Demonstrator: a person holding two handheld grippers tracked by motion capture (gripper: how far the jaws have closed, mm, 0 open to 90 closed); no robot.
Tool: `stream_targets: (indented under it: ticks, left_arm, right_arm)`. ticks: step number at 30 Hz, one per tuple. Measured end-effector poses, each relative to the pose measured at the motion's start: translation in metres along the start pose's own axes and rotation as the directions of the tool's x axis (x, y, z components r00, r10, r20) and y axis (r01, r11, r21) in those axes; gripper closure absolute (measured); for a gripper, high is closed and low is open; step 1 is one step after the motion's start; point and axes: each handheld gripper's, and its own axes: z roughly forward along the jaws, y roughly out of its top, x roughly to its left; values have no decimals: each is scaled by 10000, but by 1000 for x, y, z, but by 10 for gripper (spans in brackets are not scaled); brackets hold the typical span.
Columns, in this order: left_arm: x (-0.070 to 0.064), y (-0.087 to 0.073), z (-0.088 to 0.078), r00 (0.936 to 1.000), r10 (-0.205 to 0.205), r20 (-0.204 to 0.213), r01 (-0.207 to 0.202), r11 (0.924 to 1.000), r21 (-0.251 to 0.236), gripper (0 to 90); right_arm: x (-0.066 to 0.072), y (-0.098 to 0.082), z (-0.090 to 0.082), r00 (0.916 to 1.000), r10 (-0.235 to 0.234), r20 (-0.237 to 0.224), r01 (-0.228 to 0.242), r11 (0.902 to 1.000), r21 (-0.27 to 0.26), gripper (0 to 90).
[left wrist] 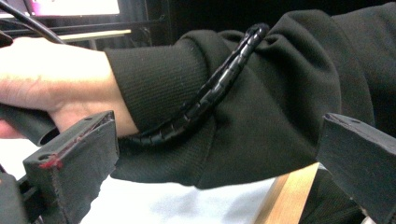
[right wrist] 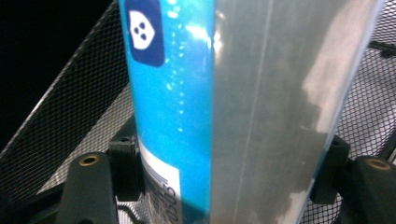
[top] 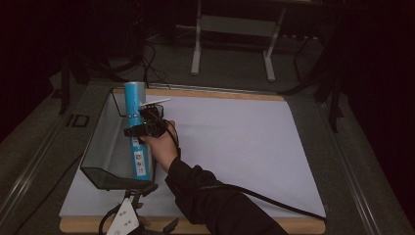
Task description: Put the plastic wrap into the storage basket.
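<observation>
Now my right claw (top: 142,128) clamps the blue tube (top: 135,128) mid-length over the mesh basket (top: 100,147); slick film, light, crushable. Left claw (left wrist: 219,163) gapes empty.

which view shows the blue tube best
The high view: the whole blue tube shows there, upright over the mesh basket, with the right gripper clamped on its middle. The right gripper view gives a close stretch of its blue and silver wrap between the jaws. The left gripper view faces a black sleeve.
</observation>
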Motion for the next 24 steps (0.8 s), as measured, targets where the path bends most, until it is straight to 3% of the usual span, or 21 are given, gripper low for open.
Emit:
stream_targets:
  ticks: [7,17,20,24]
  left_arm:
    - [0,0,0,10000,13,10,-13,10000,-27,3]
    - [2,-1,2,9999,-108,-131,110,9997,200,3]
    - [5,-1,2,9995,-278,-163,280,9995,159,3]
    - [4,0,2,9996,-245,-167,246,9996,108,3]
  right_arm:
    - [-5,-2,11,9966,636,525,-605,9964,-586,313]
    - [-23,-3,24,9798,1747,971,-1674,9827,-796,307]
    - [-25,-3,28,9747,1876,1219,-1803,9812,-683,304]
    - [-20,-3,37,9771,1502,1510,-1422,9879,-626,298]
